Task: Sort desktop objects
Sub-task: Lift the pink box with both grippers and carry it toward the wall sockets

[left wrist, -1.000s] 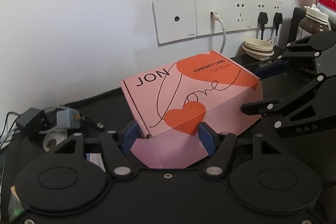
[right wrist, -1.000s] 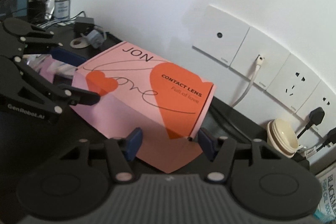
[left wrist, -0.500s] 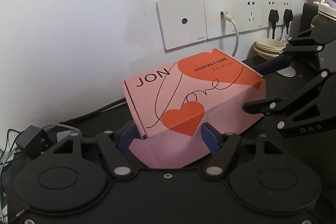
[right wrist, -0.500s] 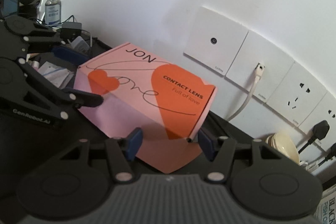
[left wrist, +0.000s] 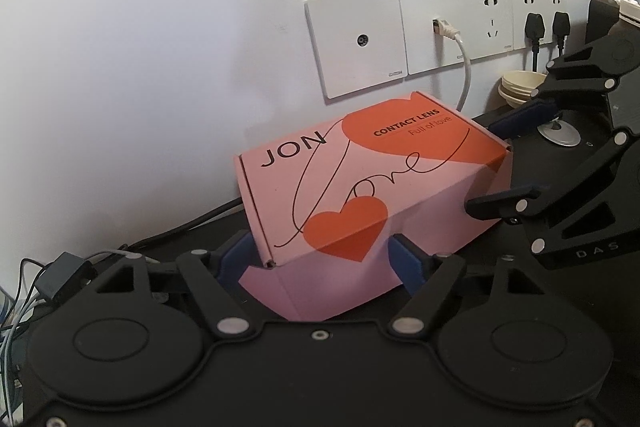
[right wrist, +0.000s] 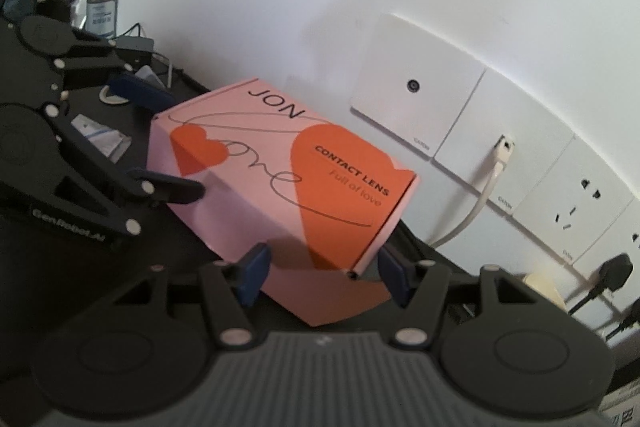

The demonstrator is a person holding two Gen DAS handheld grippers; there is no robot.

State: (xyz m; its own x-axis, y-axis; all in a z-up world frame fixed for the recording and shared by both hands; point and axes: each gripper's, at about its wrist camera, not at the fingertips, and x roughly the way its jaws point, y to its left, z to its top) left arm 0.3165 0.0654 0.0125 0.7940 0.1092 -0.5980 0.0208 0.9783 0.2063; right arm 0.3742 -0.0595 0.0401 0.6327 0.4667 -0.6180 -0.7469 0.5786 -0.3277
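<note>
The pink box (left wrist: 360,195), printed with "JON", a looping "love" and orange hearts, sits on the dark desk (left wrist: 560,291) close in front of the white wall, just below and in front of the row of wall sockets (left wrist: 436,35); every place here is given from that box. The left gripper (left wrist: 322,259) straddles the box's near left end; its blue fingertips (left wrist: 404,261) stand on either side of the lower flap, and the jaws are opening with the box between them; the left tip sits tight against the box's corner, while the right tip shows a sliver of gap, so the pads do not look to be pressing. The right gripper (right wrist: 324,271) is at the box's opposite, orange end; its blue pads (right wrist: 252,273) flank the bottom corner there, the jaws opening slightly with the box between them; the right pad stands just clear of the box's edge, and whether the left pad presses on the card I cannot tell. A white cable (left wrist: 464,67) hangs from a socket just behind the box; stacked cream bowls (left wrist: 518,87) lie to its right, near the wall; a tangle of wires and a small black adapter (left wrist: 60,279) lie to its left; a clear bottle (right wrist: 102,7) stands well beyond its left end.
</note>
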